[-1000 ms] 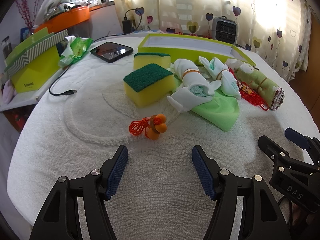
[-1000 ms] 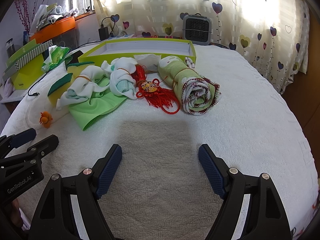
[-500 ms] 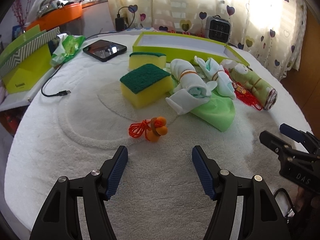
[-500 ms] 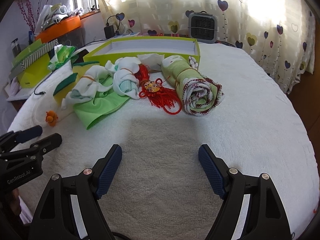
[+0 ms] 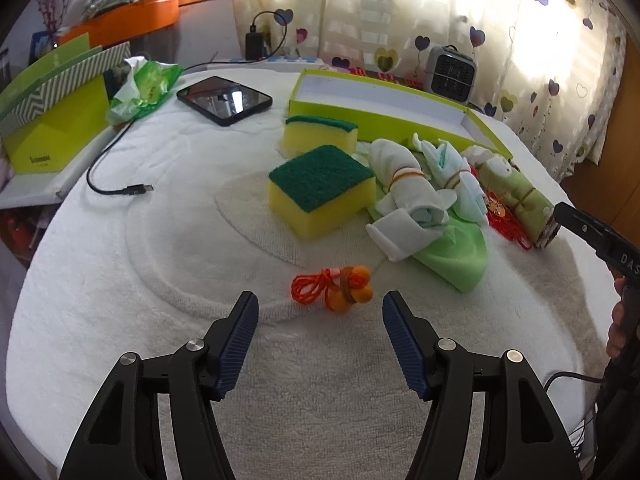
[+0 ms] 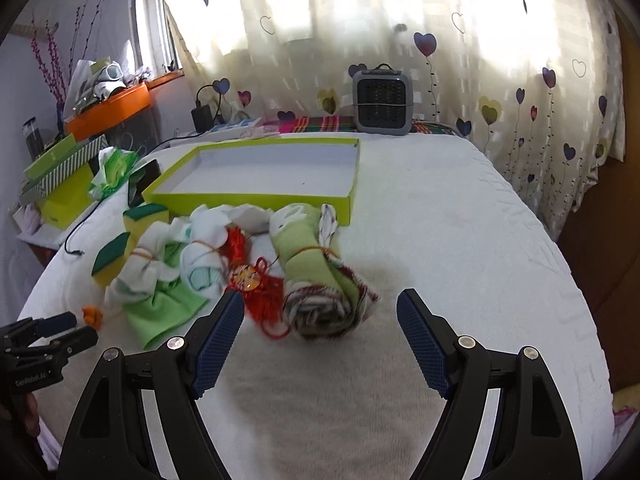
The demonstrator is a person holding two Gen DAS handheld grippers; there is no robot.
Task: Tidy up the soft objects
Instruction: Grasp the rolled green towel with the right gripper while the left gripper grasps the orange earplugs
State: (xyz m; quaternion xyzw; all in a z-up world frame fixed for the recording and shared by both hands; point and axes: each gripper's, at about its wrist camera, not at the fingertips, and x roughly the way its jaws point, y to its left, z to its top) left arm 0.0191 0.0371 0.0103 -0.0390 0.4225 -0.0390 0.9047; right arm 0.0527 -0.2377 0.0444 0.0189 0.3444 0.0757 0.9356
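Approach: I am lining up the right gripper (image 6: 320, 312), jaws apart, on the rolled green towel (image 6: 320, 280).
I am centring across its banded middle, avoiding the red tassel (image 6: 260, 292); left gripper (image 5: 318, 312), also apart, is hovering by the orange charm (image 5: 344, 288).

The left gripper (image 5: 320, 332) and right gripper (image 6: 322, 332) are made of black plastic, with ribbed blue pads (image 5: 402, 346) and round silver screws. White letters are being shown on their sides. Bare skin is seen at the right edge.
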